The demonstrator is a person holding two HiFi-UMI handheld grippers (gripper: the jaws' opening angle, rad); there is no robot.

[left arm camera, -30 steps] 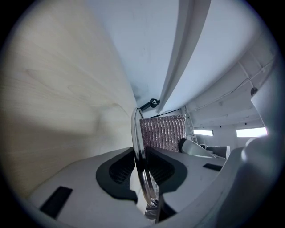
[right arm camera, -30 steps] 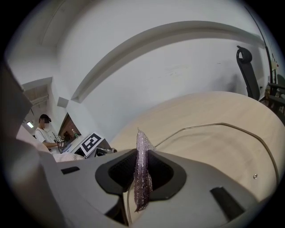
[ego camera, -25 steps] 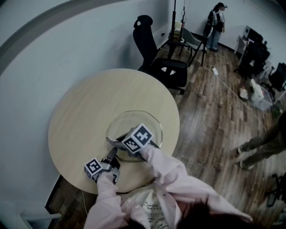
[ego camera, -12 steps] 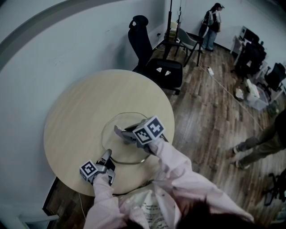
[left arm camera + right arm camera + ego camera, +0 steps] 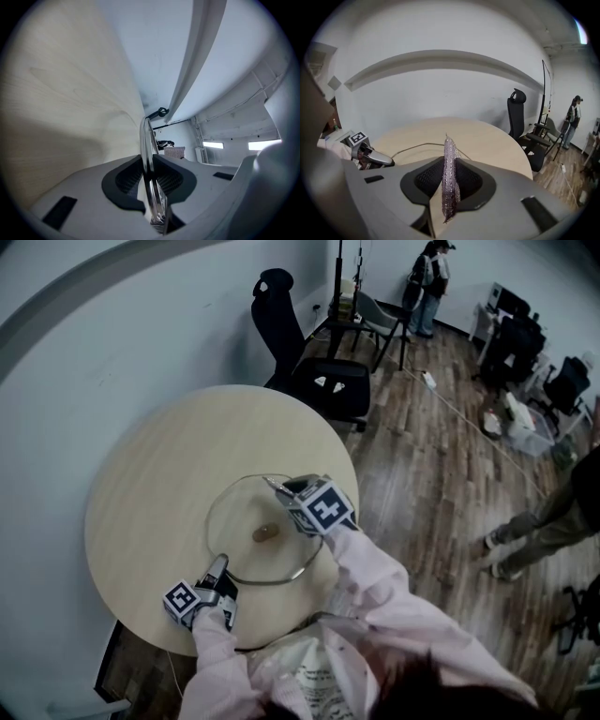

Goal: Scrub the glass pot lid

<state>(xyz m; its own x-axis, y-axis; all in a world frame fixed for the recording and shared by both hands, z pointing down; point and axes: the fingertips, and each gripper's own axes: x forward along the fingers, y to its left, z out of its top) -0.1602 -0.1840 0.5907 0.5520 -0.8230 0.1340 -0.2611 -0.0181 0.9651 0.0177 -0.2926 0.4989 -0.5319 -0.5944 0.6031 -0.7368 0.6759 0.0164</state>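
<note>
My left gripper [image 5: 218,568] is clamped on the near-left rim of the glass pot lid [image 5: 234,535]. In the left gripper view the metal-banded edge of the lid [image 5: 147,140] runs straight between the two dark pads, which press it from both sides, and these jaws [image 5: 151,178] have just been closing a little further on it. The lid lies on the near right part of the round wooden table [image 5: 150,474], with its brownish knob [image 5: 265,533] showing at the centre of the glass. My right gripper [image 5: 281,489] sits over the far right edge of the lid, pointing downward, and its jaws [image 5: 450,187] are closed on a thin, glittery mesh scrubbing pad [image 5: 450,164] that stands upright between the pads and pokes out past them. I cannot tell whether the pad touches the glass. Beyond the table, at the far side, stands a black office chair [image 5: 319,376], and a person [image 5: 427,277] stands well off near the far wall.
</note>
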